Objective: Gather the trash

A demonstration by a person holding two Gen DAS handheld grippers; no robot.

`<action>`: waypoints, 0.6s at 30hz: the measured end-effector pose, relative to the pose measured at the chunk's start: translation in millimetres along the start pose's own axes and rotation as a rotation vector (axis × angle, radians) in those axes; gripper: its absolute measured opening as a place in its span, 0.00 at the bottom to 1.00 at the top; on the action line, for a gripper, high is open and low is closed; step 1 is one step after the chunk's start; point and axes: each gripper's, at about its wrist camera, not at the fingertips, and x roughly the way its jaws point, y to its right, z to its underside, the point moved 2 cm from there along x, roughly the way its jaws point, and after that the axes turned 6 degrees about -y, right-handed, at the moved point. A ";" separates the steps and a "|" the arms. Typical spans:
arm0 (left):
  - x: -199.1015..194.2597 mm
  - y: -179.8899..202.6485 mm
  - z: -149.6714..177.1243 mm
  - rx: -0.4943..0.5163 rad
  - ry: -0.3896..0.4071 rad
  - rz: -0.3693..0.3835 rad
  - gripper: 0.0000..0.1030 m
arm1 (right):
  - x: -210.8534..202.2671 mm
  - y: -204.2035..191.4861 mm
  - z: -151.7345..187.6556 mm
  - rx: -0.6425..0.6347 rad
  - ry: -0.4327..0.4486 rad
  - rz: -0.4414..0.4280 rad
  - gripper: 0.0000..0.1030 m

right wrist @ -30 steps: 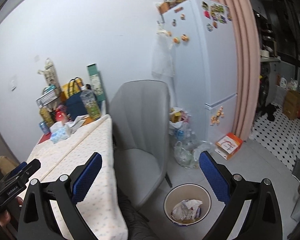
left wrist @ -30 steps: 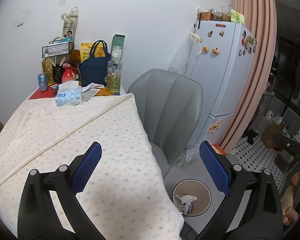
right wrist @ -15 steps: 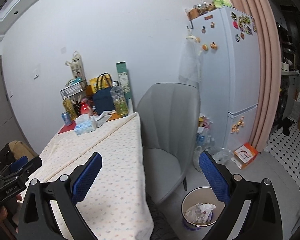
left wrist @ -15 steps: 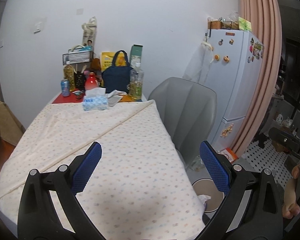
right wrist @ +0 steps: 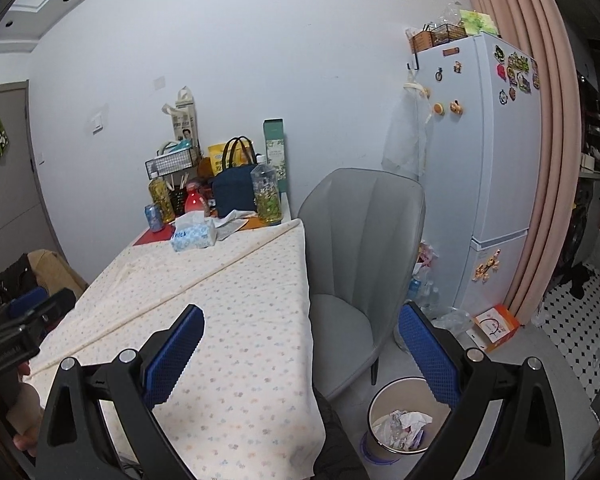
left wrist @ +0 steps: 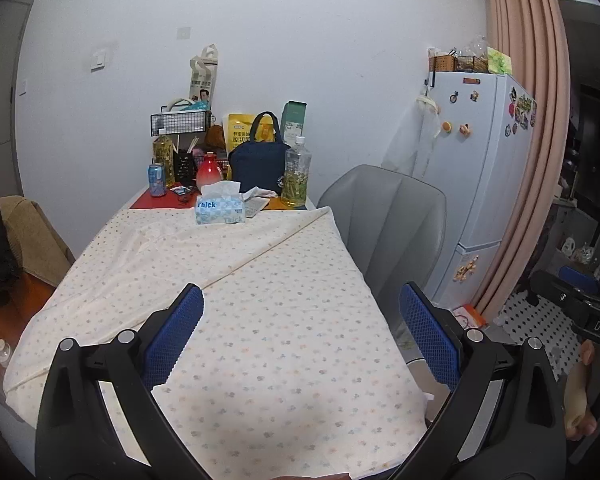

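Observation:
A round waste bin (right wrist: 396, 426) with crumpled paper and wrappers inside stands on the floor beside the table, low in the right wrist view under my right gripper (right wrist: 300, 354), which is open and holds nothing. My left gripper (left wrist: 300, 344) is also open and empty, hovering over the near end of the dotted tablecloth (left wrist: 236, 320). Crumpled white tissue or paper (left wrist: 256, 194) lies at the far end by a blue tissue box (left wrist: 220, 210). In the left wrist view only a sliver of the bin's rim (left wrist: 416, 362) shows past the table edge.
A grey chair (right wrist: 360, 264) stands at the table's right side. Bottles (left wrist: 298, 174), a can (left wrist: 156, 180), a navy bag (left wrist: 258, 164) and a wire rack (left wrist: 180, 124) crowd the far end. A white fridge (right wrist: 488, 168), pink curtain (right wrist: 540, 120), floor clutter (right wrist: 496, 326) lie right.
Both grippers have risen and swung left toward the table. The bin has slid down and right out of the left wrist view. Both stay open.

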 end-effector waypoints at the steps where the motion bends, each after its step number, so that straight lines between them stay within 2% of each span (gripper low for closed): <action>1: -1.1 0.3 1.4 0.001 0.002 -0.003 0.94 | 1.9 -0.8 3.4 -0.005 -0.002 -0.003 0.93; 11: -2.2 -10.2 12.8 -0.029 0.004 -0.043 0.94 | 18.1 4.3 14.0 0.005 -0.021 -0.031 0.93; 18: 2.7 -3.7 14.0 -0.019 -0.003 -0.041 0.94 | 20.8 7.1 16.7 0.017 -0.017 -0.045 0.93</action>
